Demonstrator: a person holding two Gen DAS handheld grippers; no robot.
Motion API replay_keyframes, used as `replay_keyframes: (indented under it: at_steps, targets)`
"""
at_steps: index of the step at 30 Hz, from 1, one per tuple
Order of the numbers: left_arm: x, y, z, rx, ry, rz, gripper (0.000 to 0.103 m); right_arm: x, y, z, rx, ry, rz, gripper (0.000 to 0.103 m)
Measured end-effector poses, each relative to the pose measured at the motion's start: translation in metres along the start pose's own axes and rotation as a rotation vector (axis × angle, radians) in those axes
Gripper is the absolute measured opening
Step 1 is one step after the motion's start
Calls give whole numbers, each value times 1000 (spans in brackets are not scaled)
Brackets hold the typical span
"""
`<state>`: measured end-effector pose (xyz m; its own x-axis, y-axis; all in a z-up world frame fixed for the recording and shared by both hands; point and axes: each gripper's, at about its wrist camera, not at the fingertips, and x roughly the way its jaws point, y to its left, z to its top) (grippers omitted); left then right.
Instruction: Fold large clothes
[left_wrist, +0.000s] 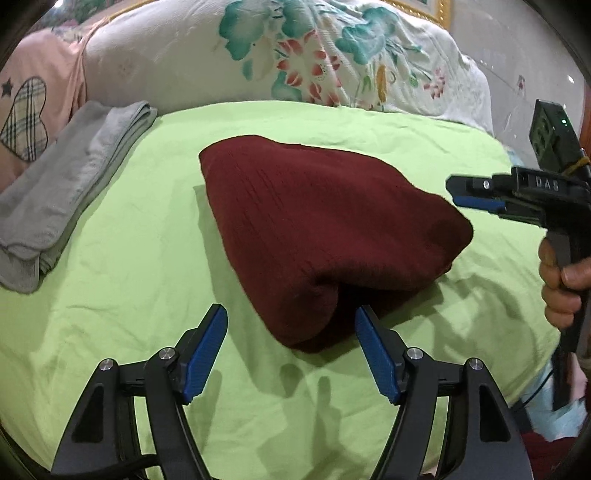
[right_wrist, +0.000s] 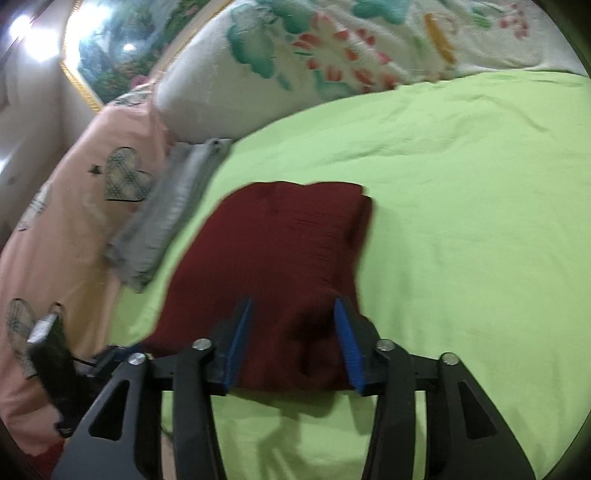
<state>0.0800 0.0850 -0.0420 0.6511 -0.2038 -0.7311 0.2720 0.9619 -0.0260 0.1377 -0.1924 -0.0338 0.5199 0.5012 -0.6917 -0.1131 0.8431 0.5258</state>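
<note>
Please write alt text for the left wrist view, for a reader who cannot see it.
A folded dark red garment lies on a light green bedsheet, just beyond the open left gripper. The right gripper, held in a hand, reaches in from the right edge; folded grey cloth lies left.

The only lettering I can make out is "DAS", pale raised capitals on the black body of the right gripper (left_wrist: 476, 192), seen from the left wrist. Nothing else carries readable text.
</note>
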Motion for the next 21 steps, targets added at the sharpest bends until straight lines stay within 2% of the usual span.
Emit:
replay_keyframes:
  at_steps: [2, 3, 4, 6, 7, 8, 9, 12, 15, 17, 19, 21]
  targets:
    - [9, -3, 2, 11, 0, 48, 71, 9, -8, -5, 37, 46, 14, 49]
    - [13, -3, 3, 17, 1, 69, 61, 14, -10, -7, 53, 63, 26, 49]
    - [17, -4, 4, 22, -4, 92, 55, 18, -11, -8, 57, 73, 33, 49]
    - [19, -5, 5, 29, -21, 81, 31, 28, -12, -10, 60, 94, 45, 47]
    - [20, -8, 6, 44, -33, 103, 25, 33, -12, -10, 63, 108, 52, 25]
    - [20, -12, 6, 75, -46, 141, 17, 37, -13, -9, 67, 127, 66, 12]
    - [17, -19, 6, 119, -65, 181, 15, 38, -14, -8, 74, 133, 82, 9]
    - [3, -42, 2, 268, -147, 290, 11, 21, -17, -2, 57, 73, 107, 8]
    - [12, -60, -11, 412, -146, 369, 10, 19, -25, -3, 17, 82, 51, 7]
    - [23, -66, -21, 461, -122, 381, 10, 29, -32, -9, 9, 117, 25, 7]
    - [29, -64, -25, 456, -96, 367, 11, 40, -36, -15, 14, 146, 16, 7]
    - [24, -55, -25, 425, -73, 316, 16, 44, -37, -18, 22, 152, 25, 8]
